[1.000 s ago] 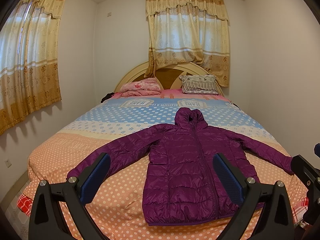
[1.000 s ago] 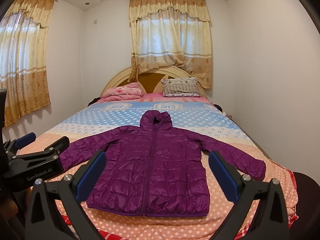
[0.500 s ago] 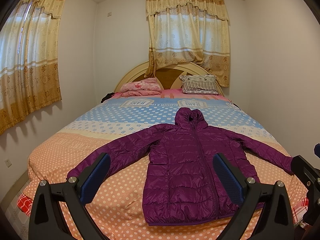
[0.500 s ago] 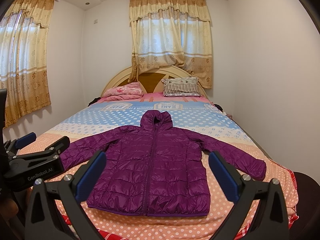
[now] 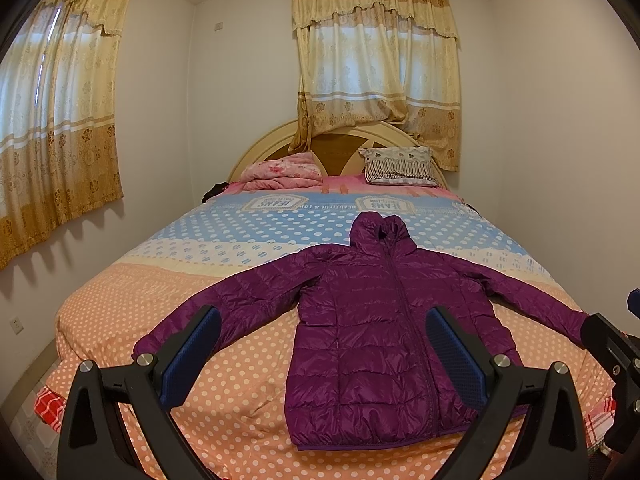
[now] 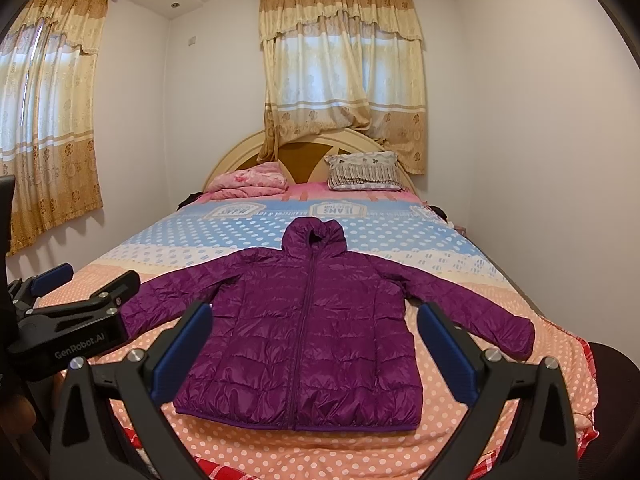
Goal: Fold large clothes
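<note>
Purple hooded puffer jacket (image 6: 304, 332) lies flat on the near half of the bed (image 6: 460, 440), zipped, sleeves spread left and right, hood toward the far headboard (image 6: 304, 148). Left gripper (image 5: 322, 354) and right gripper (image 6: 314, 350) both hover above the near edge, jaws wide apart, holding nothing.

The room has white walls (image 6: 540, 140). Yellow curtains (image 6: 340, 76) hang over two bright windows. A big bed (image 5: 132, 304) with a spotty cover and two pillows (image 6: 366, 176) fills the room.
</note>
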`<act>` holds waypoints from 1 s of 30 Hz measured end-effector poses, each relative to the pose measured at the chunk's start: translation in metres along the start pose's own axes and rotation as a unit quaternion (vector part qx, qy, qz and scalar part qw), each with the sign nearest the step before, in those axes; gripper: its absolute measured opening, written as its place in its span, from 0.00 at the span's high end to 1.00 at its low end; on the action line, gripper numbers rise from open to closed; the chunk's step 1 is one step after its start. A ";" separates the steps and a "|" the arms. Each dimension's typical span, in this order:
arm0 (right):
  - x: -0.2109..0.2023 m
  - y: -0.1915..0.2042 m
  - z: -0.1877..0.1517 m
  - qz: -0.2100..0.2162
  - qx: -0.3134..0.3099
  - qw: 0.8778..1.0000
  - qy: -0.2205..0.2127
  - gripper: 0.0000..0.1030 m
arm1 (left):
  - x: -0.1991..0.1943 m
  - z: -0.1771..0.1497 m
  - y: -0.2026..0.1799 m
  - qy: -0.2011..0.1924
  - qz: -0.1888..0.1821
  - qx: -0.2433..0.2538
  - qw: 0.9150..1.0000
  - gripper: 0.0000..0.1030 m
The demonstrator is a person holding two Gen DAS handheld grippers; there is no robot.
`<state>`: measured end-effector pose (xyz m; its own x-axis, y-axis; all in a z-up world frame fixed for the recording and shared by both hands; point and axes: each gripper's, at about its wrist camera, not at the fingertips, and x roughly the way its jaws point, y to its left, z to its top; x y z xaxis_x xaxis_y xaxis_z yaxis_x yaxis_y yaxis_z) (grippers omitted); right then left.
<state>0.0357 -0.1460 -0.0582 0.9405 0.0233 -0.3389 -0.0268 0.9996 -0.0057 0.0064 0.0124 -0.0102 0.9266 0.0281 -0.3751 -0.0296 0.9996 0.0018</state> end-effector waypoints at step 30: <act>0.182 -0.306 -0.075 -0.228 0.268 0.921 0.167 0.07 | 0.257 -0.023 -0.050 0.108 0.030 0.078 0.991 0.01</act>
<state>0.1898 -0.4482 -0.1892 0.6539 -0.3161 -0.6874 0.5997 0.7704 0.2163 0.2376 -0.0303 -0.1277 0.8229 0.1022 -0.5589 -0.0094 0.9860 0.1665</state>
